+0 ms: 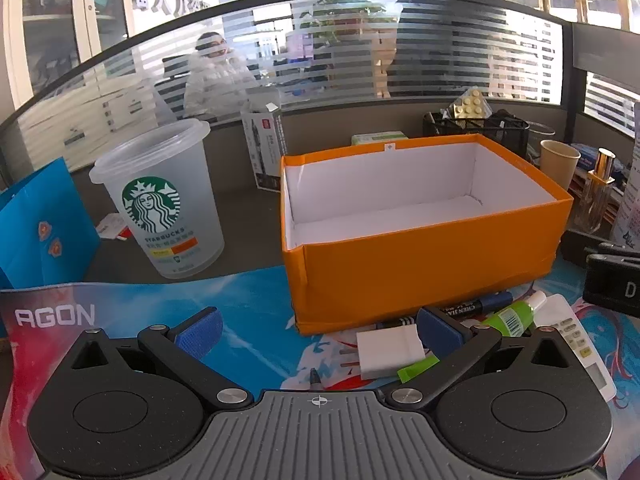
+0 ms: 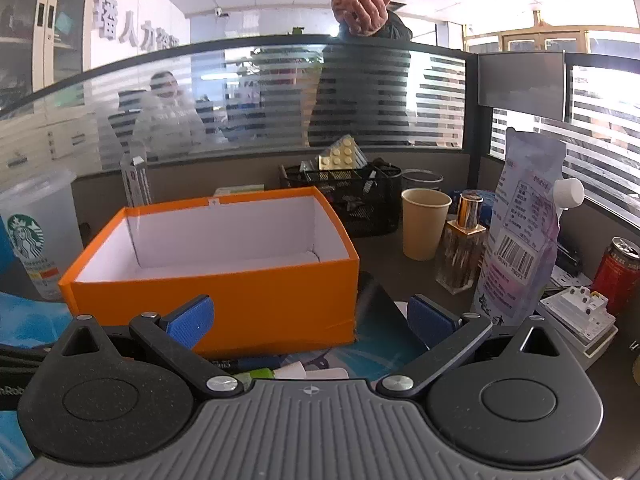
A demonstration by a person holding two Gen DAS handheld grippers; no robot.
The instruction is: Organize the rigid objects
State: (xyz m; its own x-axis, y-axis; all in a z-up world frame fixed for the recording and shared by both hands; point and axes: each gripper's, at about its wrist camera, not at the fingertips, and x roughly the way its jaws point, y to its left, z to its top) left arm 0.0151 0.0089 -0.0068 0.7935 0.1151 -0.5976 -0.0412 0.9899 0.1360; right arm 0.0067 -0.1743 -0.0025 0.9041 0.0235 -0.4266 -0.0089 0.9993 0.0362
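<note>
An empty orange box [image 1: 424, 268] with a white inside stands on the desk, also in the right wrist view [image 2: 224, 292]. In front of it lie a white plug adapter [image 1: 388, 350], a black marker [image 1: 472, 308], a green tube [image 1: 516, 314], a green highlighter [image 1: 416, 368] and a white calculator [image 1: 580, 344]. My left gripper [image 1: 316, 332] hangs wide open just before these items, the adapter between its blue pads untouched. My right gripper [image 2: 310, 322] is wide open in front of the box's near wall, holding nothing.
A Starbucks cup [image 1: 164, 204] and a blue bag [image 1: 44, 228] stand left. A mesh organizer [image 2: 348, 196], paper cup [image 2: 424, 228], perfume bottle [image 2: 464, 248], refill pouch [image 2: 520, 240], red can [image 2: 618, 272] and switch block [image 2: 580, 312] crowd the right. A person's hand [image 2: 370, 10] reaches over the partition.
</note>
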